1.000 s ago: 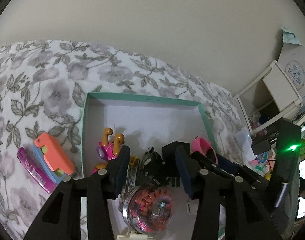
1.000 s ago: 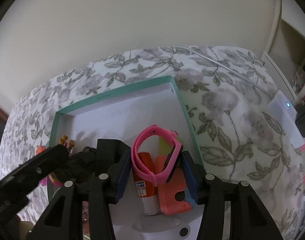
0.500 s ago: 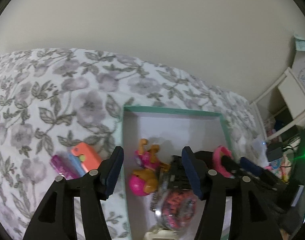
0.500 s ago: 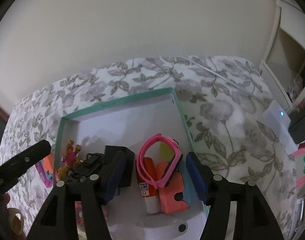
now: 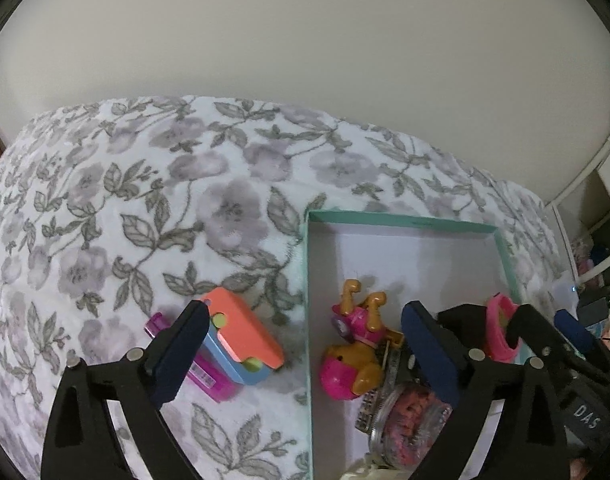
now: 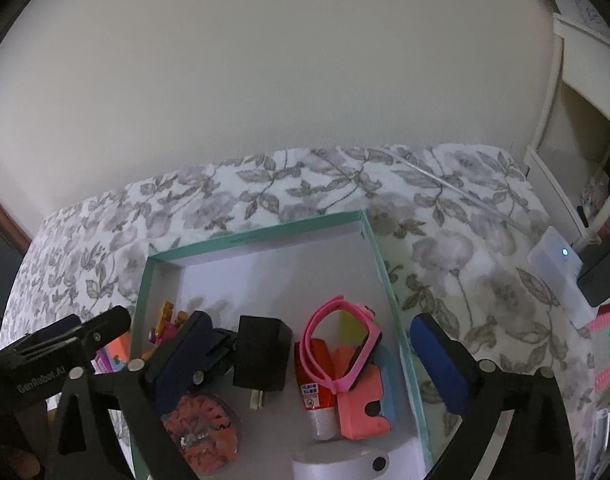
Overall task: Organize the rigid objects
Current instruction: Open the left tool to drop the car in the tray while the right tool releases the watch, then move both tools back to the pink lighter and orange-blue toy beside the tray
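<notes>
Bed beside the box (image 5: 307, 280): your left claw (image 5: 301, 344) (just opened wide, empty) should pinch the stiff, light orange case (image 5: 245, 334) across its flat sides.

2 near downward views, shared box (image 5: 401, 222)

Both tools — left tool (image 5: 303, 344) and right tool (image 6: 311, 354) — share black frames, navy pads, silver screws, white lettering.

A bedroom: floral bedspread (image 5: 153, 216), white shelf (image 6: 577, 92).
</notes>
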Action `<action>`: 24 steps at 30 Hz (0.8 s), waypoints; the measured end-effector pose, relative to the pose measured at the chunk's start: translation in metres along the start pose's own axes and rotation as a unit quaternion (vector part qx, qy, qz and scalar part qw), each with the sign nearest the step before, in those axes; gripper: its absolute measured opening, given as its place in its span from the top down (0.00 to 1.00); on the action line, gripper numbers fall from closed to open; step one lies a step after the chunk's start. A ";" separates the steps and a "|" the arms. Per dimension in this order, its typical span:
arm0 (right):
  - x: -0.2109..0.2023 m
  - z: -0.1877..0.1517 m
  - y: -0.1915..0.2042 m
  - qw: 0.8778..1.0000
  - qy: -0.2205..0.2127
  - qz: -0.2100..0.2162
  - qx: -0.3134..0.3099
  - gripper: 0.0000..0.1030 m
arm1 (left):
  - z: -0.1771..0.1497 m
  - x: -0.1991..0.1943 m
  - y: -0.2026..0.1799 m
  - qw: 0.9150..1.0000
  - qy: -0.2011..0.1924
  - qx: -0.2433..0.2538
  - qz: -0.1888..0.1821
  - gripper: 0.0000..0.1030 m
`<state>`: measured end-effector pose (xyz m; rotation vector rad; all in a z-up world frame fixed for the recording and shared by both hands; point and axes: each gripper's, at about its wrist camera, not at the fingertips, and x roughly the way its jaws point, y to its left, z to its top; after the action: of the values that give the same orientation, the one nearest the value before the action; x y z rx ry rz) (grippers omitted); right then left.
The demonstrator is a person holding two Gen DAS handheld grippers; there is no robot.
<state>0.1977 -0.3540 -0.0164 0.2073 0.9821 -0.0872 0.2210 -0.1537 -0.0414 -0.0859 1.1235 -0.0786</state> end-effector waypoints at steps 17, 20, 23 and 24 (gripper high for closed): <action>-0.001 -0.001 0.003 1.000 -0.018 0.013 0.009 0.00 | 0.002 -0.007 -0.001 1.000 -0.027 0.006 0.002 0.00; 0.000 -0.001 0.005 1.000 -0.013 0.010 0.005 0.00 | 0.003 -0.006 0.002 1.000 -0.023 0.002 0.003 0.00; 0.001 -0.002 0.009 1.000 -0.011 0.008 -0.003 0.00 | 0.005 -0.004 0.008 1.000 -0.015 -0.003 0.001 0.00; 0.002 -0.003 0.011 1.000 -0.011 0.009 -0.006 0.00 | 0.006 -0.005 0.014 1.000 -0.014 -0.008 0.004 0.00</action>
<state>0.1981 -0.3422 -0.0176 0.2039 0.9580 -0.0668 0.2244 -0.1394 -0.0354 -0.0975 1.0958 -0.0616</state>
